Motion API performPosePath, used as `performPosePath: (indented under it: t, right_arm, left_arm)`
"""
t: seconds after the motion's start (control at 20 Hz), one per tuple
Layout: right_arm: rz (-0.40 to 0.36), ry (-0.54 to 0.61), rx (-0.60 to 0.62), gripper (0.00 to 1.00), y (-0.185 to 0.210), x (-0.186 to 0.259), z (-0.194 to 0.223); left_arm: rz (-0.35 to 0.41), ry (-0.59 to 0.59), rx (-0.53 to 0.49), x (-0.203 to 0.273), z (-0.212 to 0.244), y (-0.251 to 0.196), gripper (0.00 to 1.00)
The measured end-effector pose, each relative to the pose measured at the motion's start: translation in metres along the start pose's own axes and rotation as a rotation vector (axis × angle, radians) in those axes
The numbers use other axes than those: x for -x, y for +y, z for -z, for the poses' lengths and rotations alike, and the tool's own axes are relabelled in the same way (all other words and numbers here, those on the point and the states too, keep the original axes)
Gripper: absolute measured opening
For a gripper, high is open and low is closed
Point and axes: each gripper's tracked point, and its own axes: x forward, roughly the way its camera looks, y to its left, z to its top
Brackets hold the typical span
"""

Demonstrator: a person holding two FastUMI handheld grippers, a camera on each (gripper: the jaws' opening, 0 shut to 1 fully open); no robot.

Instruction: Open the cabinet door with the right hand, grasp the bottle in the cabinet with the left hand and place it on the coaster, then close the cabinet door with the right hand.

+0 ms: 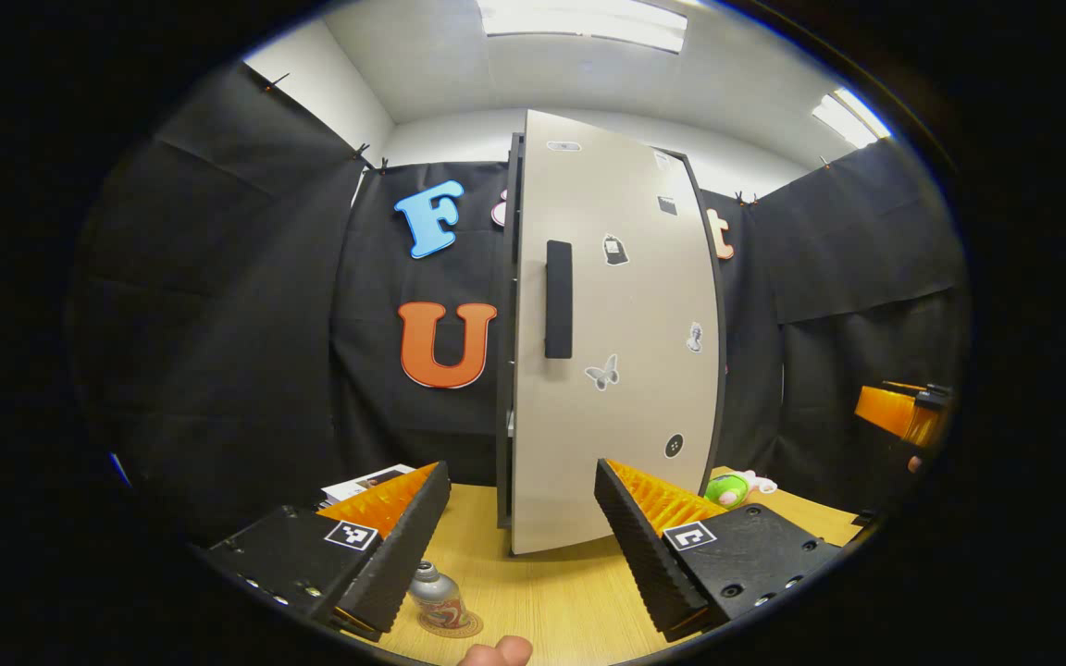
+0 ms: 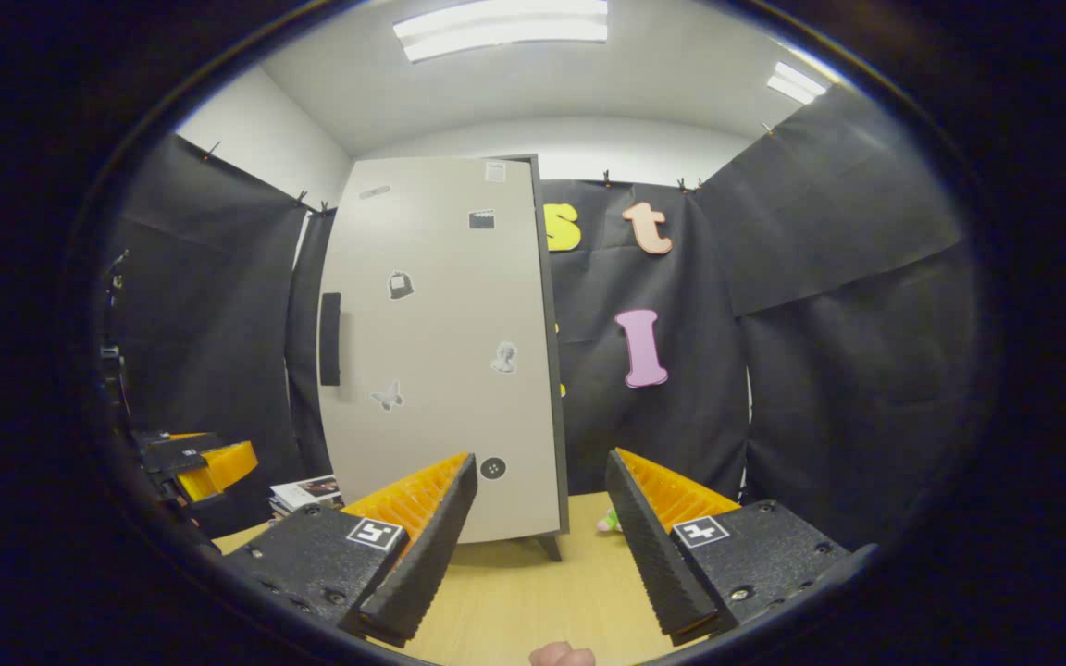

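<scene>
Left tool (image 1: pixel 522 541): spread wide, nothing between its fingers; it hangs low over the wooden surface (image 1: pixel 551 592), in front of the cabinet

Right tool (image 2: pixel 540 546): also spread wide and empty, above the surface, facing the cabinet from the right side; in the left gripper view it shows at the far right edge (image 1: pixel 903 413)

Cabinet door (image 1: pixel 612 333): beige, closed or almost closed, I cannot tell if a thin gap stays at its left edge; several small stickers on it

Door handle (image 1: pixel 558 299): black, vertical bar, near the left edge of the door; no tool touches it

Bottle (image 1: pixel 433 592): small, silver, upright on the surface, just beside the inner side of the left finger, near the bottom of the left gripper view

Coaster (image 1: pixel 452 622): round, patterned, lies under the bottle

Green plush toy (image 1: pixel 732 488): on the surface, right of the cabinet

Booklets (image 1: pixel 365 481): a small stack on the surface, left of the cabinet
</scene>
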Motion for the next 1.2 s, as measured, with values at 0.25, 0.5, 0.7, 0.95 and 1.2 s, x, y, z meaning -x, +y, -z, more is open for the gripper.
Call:
performPosePath:
  t: [0.25, 0.5, 0.7, 0.95, 1.2]
  right_arm:
    - [0.038, 0.017, 0.013, 0.92, -0.016, 0.007, 0.013]
    - [0.048, -0.007, 0.009, 0.92, -0.024, 0.006, 0.003]
    - [0.034, -0.004, 0.002, 0.92, -0.021, 0.003, 0.001]
    - [0.021, 0.01, 0.0, 0.92, -0.018, 0.003, 0.005]
    - [0.009, 0.008, 0.007, 0.92, -0.013, 0.004, 0.003]
  left_arm:
    - [0.048, 0.0, 0.006, 0.007, -0.002, -0.021, 0.96]
    - [0.054, -0.003, 0.014, 0.009, -0.001, -0.028, 0.96]
    - [0.05, -0.013, 0.011, 0.011, -0.004, -0.029, 0.96]
    - [0.046, -0.006, 0.005, 0.011, -0.001, -0.028, 0.96]
    - [0.039, -0.018, -0.007, 0.014, -0.004, -0.026, 0.96]
